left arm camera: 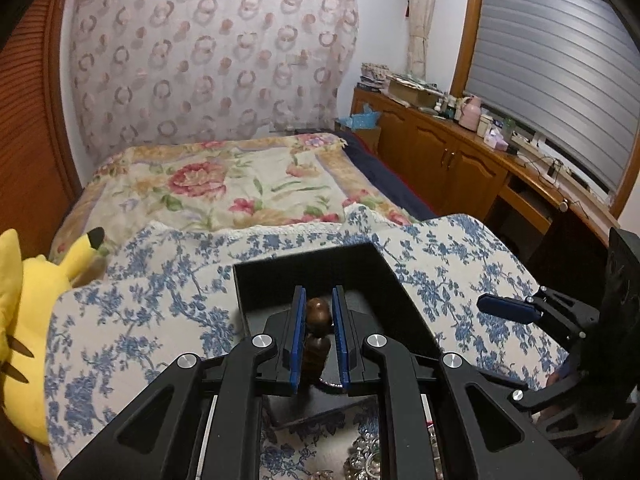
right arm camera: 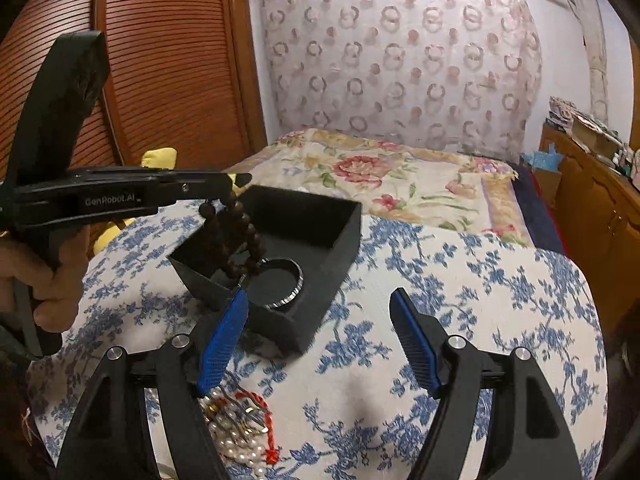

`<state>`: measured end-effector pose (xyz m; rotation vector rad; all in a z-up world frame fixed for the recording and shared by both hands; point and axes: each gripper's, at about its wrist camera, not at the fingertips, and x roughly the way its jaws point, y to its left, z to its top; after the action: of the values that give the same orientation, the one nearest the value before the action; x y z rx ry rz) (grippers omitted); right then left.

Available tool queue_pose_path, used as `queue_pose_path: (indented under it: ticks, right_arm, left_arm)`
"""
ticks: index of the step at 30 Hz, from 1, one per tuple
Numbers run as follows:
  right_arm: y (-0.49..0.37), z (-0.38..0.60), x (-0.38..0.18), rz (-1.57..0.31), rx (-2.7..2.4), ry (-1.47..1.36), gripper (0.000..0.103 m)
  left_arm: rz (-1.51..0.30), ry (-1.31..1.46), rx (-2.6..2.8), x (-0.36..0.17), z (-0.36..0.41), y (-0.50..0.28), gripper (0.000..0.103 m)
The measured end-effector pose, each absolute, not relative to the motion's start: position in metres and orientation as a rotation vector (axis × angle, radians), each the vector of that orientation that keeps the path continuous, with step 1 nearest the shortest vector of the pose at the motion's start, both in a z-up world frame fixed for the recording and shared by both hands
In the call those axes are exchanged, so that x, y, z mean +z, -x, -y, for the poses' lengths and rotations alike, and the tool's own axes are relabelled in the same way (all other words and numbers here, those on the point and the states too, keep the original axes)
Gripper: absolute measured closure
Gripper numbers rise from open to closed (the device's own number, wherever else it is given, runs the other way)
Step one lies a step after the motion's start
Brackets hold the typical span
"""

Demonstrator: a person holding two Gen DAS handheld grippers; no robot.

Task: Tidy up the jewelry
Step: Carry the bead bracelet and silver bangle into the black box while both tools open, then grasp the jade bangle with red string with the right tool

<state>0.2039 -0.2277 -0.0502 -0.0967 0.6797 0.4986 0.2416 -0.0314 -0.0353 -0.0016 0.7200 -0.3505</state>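
Note:
My left gripper (left arm camera: 317,312) is shut on a brown wooden bead bracelet (left arm camera: 318,312) and holds it over the open black box (left arm camera: 280,280). In the right wrist view the left gripper (right arm camera: 224,184) dangles the bead string (right arm camera: 240,240) into the black box (right arm camera: 320,248), where a silver bangle (right arm camera: 294,286) lies. My right gripper (right arm camera: 316,312) is open and empty, just in front of the box; it also shows in the left wrist view (left arm camera: 504,308). A pile of pearls, a red cord and other jewelry (right arm camera: 240,432) lies on the cloth near my right gripper's left finger.
The box stands on a blue-flowered cloth (right arm camera: 440,300) over a table. A bed with a floral blanket (left arm camera: 224,184) lies behind. A yellow plush toy (left arm camera: 36,300) sits at the left. Wooden cabinets (left arm camera: 460,160) with clutter run along the right wall.

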Motion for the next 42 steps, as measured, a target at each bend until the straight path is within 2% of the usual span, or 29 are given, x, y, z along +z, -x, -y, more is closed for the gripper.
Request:
queue_pose_path:
  ticks: [3, 7, 9, 14, 17, 20, 25, 31, 36, 42]
  right_arm:
    - [-0.199, 0.23, -0.053, -0.689, 0.482, 0.099, 0.027]
    - [-0.187, 0.232, -0.053, -0.691, 0.464, 0.106, 0.027]
    - [-0.177, 0.236, -0.054, -0.694, 0.459, 0.101, 0.027]
    - [-0.143, 0.244, -0.062, -0.708, 0.453, 0.085, 0.027]
    - [-0.124, 0.244, -0.07, -0.721, 0.455, 0.093, 0.027]
    - [-0.107, 0.241, -0.076, -0.735, 0.468, 0.114, 0.027]
    - [-0.087, 0.238, -0.081, -0.742, 0.492, 0.133, 0.028]
    - [-0.072, 0.233, -0.085, -0.764, 0.534, 0.151, 0.048]
    - [-0.067, 0.226, -0.092, -0.796, 0.563, 0.172, 0.068]
    - [-0.067, 0.219, -0.102, -0.841, 0.581, 0.225, 0.079]
  left_arm:
    - [-0.707, -0.011, -0.365, -0.035, 0.034, -0.236, 0.077]
    - [-0.683, -0.01, -0.387, -0.03, 0.031, -0.221, 0.054]
    - [-0.672, -0.021, -0.389, -0.03, 0.027, -0.206, 0.05]
    - [-0.663, -0.022, -0.39, -0.034, 0.015, -0.174, 0.025]
    - [-0.656, -0.03, -0.364, -0.041, 0.008, -0.153, 0.018]
    - [-0.659, -0.034, -0.351, -0.048, 0.005, -0.138, 0.012]
    - [-0.677, -0.033, -0.334, -0.062, 0.002, -0.118, 0.01]
    - [-0.707, -0.032, -0.323, -0.079, 0.004, -0.099, 0.008]
    - [-0.744, -0.061, -0.312, -0.092, 0.008, -0.094, 0.008]
    - [-0.813, -0.106, -0.302, -0.108, 0.015, -0.101, 0.008]
